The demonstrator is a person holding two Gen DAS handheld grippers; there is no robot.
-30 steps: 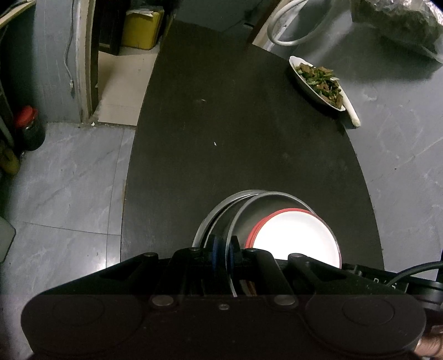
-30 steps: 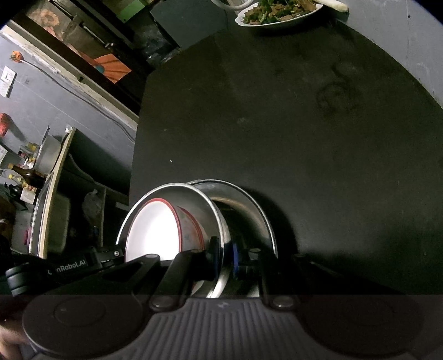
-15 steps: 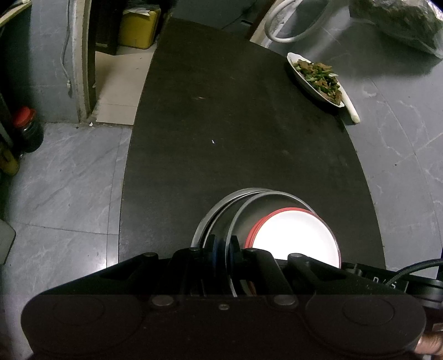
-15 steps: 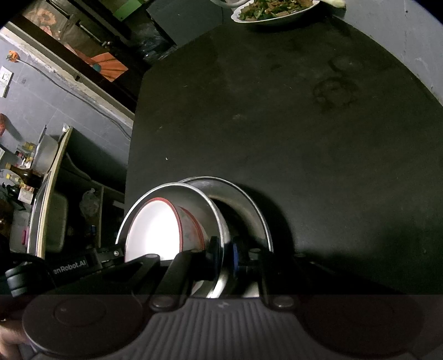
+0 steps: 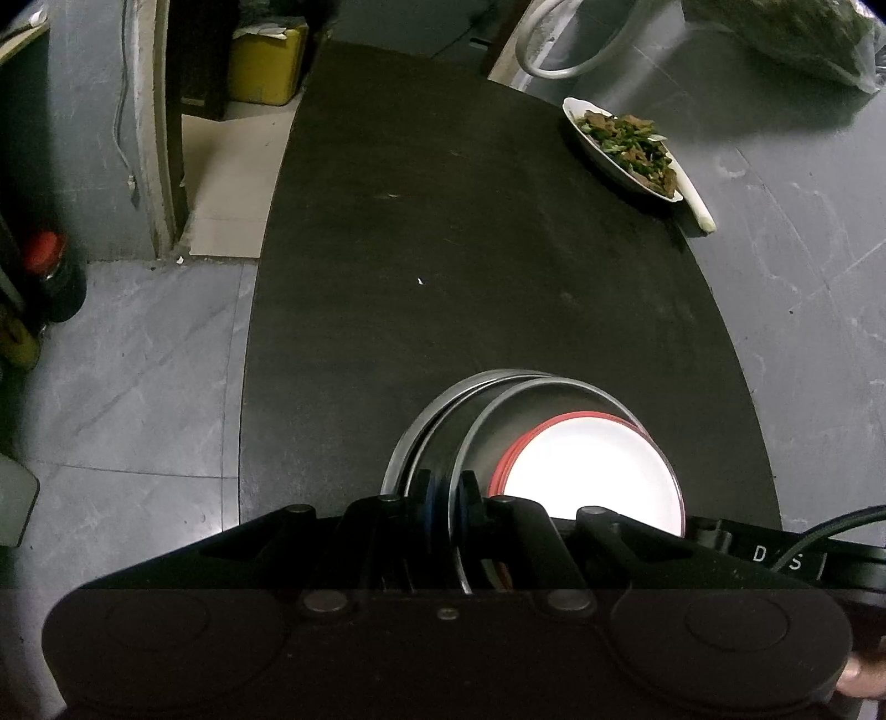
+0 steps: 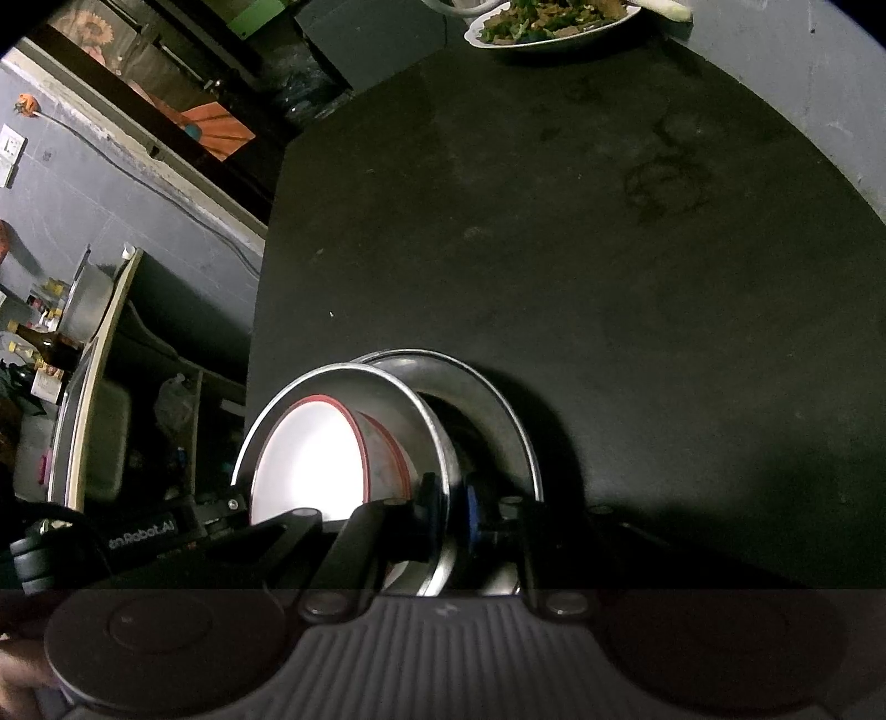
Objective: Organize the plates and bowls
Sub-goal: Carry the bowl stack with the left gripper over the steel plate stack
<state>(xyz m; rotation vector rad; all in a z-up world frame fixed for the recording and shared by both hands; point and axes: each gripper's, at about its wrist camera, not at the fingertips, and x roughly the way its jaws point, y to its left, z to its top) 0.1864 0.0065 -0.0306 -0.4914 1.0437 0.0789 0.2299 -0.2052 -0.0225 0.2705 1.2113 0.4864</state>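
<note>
A steel bowl (image 5: 498, 421) holding a red-rimmed white bowl (image 5: 592, 476) rests inside a second, outer steel bowl (image 5: 426, 421) at the near end of the black table (image 5: 443, 249). My left gripper (image 5: 451, 498) is shut on the inner steel bowl's left rim. In the right wrist view my right gripper (image 6: 451, 509) is shut on the opposite rim of that steel bowl (image 6: 387, 399), with the white bowl (image 6: 310, 459) to its left and the outer steel bowl (image 6: 498, 399) to its right. The inner bowl sits off-centre in the outer one.
A white dish of cooked greens and meat (image 5: 626, 149) stands at the table's far right edge, beside a pale vegetable stalk (image 5: 700, 213). A grey counter on the right holds a bag of greens (image 5: 786, 33). Floor, a yellow container (image 5: 266, 66) and a red-capped bottle (image 5: 47, 271) lie left.
</note>
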